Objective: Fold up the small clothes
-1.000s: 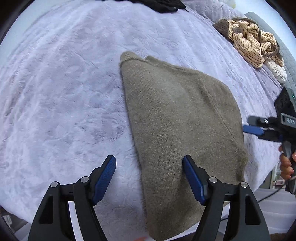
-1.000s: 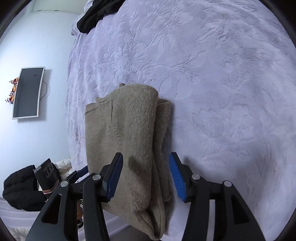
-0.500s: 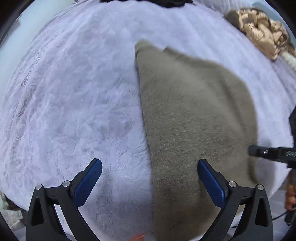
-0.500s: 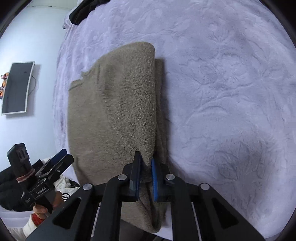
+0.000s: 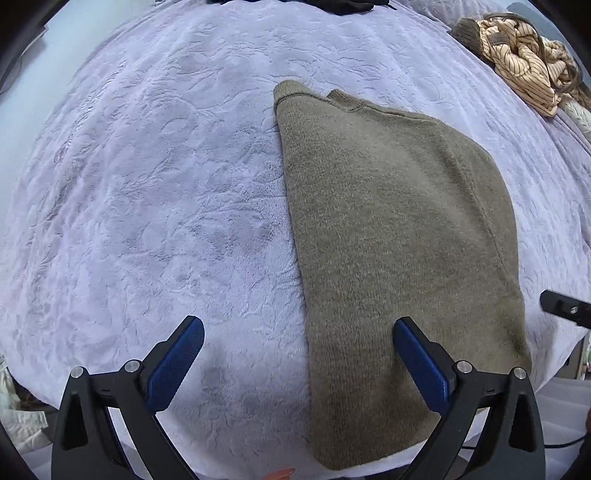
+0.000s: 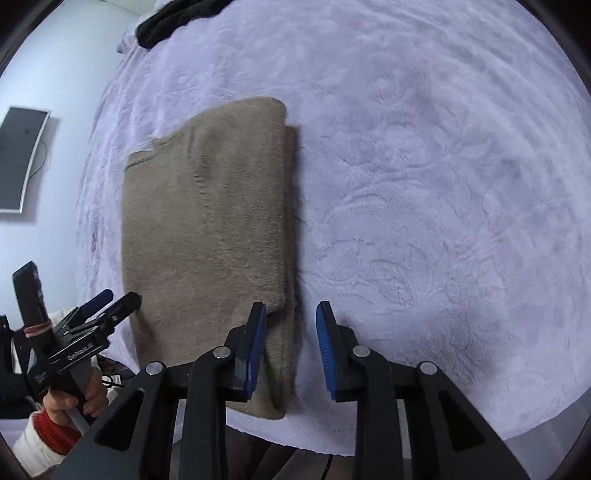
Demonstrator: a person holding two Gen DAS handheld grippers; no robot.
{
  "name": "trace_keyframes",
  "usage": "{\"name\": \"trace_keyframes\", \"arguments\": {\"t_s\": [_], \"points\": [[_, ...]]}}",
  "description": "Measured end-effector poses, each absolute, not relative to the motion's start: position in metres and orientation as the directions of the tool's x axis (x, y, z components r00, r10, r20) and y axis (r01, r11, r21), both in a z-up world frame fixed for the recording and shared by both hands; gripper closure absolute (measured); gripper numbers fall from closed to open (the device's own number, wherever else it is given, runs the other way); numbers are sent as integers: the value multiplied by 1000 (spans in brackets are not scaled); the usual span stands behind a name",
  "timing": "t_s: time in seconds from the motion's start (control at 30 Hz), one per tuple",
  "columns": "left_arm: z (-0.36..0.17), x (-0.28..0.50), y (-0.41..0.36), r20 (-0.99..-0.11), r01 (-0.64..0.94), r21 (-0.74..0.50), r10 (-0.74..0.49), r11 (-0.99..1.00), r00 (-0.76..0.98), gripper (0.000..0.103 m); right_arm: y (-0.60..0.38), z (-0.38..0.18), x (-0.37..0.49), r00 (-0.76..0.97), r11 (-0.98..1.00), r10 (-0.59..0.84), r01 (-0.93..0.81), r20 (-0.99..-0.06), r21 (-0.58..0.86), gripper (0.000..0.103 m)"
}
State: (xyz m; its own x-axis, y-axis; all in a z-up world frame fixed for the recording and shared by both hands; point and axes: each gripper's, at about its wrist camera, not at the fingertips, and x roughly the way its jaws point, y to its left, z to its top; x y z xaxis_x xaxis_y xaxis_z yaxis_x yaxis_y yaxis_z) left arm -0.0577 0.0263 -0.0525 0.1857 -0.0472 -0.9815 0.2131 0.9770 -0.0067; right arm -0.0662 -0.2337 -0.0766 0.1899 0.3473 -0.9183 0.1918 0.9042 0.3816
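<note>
Both hand-held grippers (image 5: 297, 363) (image 6: 291, 345) point steeply down over folded sweater (image 5: 399, 236).

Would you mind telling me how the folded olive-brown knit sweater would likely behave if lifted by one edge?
The folded olive-brown knit sweater would probably droop limply: its soft layers sag over the bed's edge. The fold would likely fall open, since nothing pins the stacked layers. Its fuzzy knit should grip the blue pads rather than slip.

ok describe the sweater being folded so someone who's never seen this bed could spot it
Look at the pale lilac bedspread covering the whole bed. Near its front edge lies the olive-brown knit sweater, folded flat into a long panel. The striped tan garment and the black clothing sit crumpled at the far edges instead.
</note>
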Motion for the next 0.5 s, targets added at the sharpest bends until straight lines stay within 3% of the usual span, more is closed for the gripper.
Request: {"name": "trace_keyframes", "arguments": {"t_s": [0.23, 0.5], "points": [[-42, -71, 30, -981, 197, -31, -67, 980, 180, 0, -190, -88, -61, 140, 897, 414, 105, -899, 430, 72], [-28, -78, 35, -983, 200, -47, -81, 979, 167, 0, -208, -116, -91, 82, 892, 400, 193, -913, 408, 80]]}}
